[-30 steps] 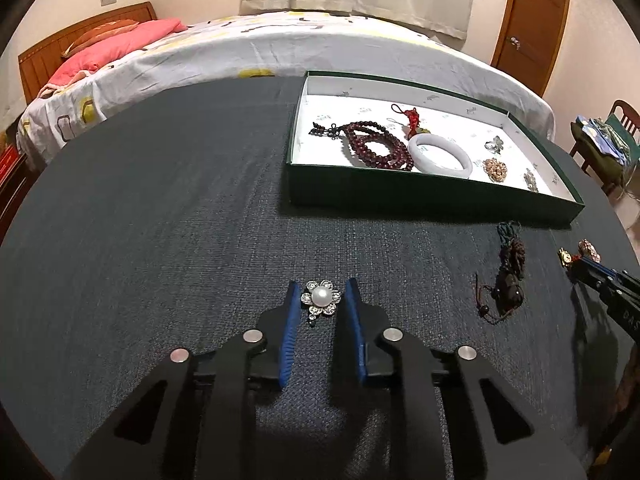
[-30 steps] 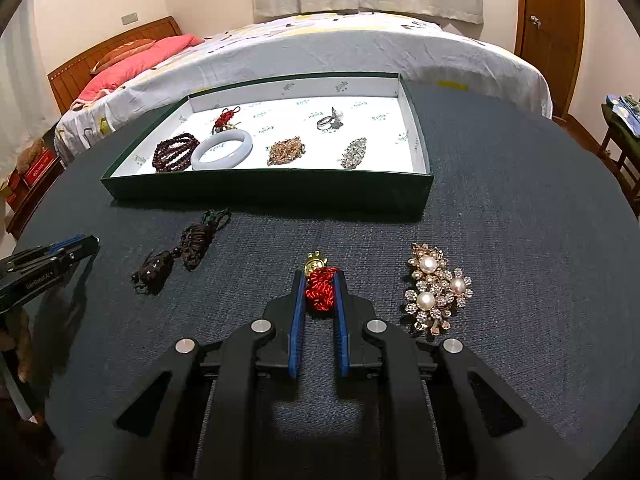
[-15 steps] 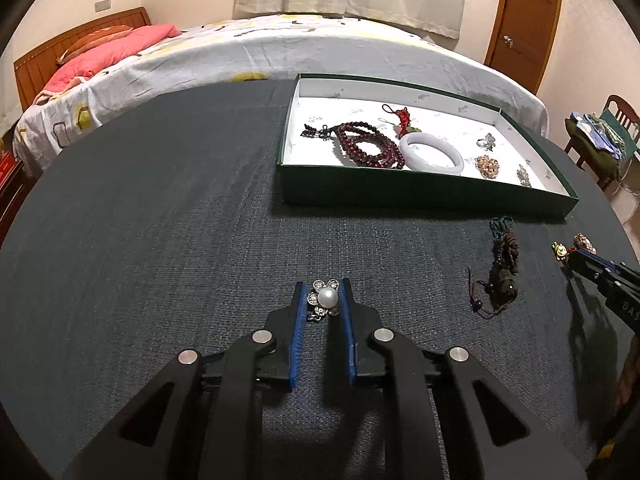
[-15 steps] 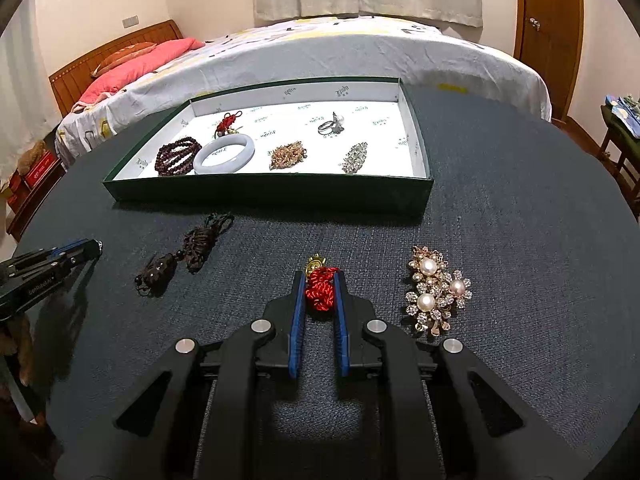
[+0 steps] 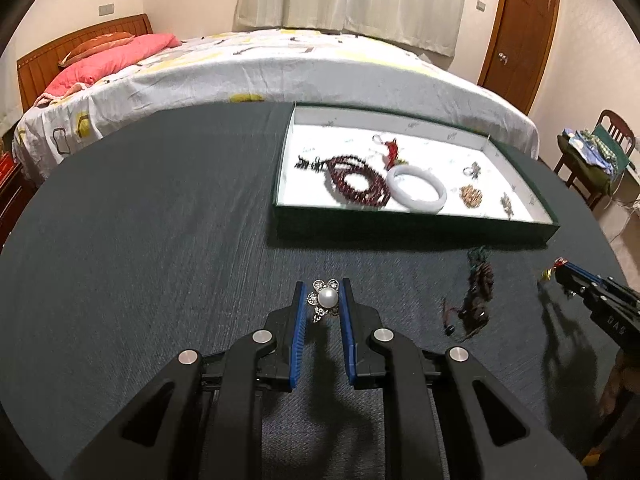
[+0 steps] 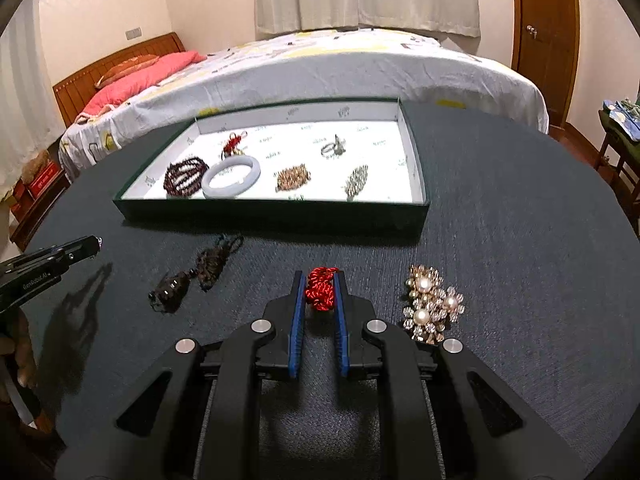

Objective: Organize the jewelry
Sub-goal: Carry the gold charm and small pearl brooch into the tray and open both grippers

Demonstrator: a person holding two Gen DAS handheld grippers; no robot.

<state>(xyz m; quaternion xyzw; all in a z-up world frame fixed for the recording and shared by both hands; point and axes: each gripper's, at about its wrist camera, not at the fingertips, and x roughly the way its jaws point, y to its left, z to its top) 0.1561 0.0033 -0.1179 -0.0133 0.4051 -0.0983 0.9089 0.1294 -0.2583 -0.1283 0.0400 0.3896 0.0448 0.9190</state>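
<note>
Between the blue pads of the left gripper [image 5: 323,297], whose jaws had just closed, sat a pearl flower brooch [image 5: 325,301], now pinched and apparently lifted. The right gripper [image 6: 319,293] clamped a red knotted charm [image 6: 320,289]; both looked ready for the far tray [image 6: 272,216].

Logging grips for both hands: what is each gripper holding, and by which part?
The left gripper clamps the pearl flower brooch by its sides. The right gripper clamps the red knotted charm across its knot.
</note>
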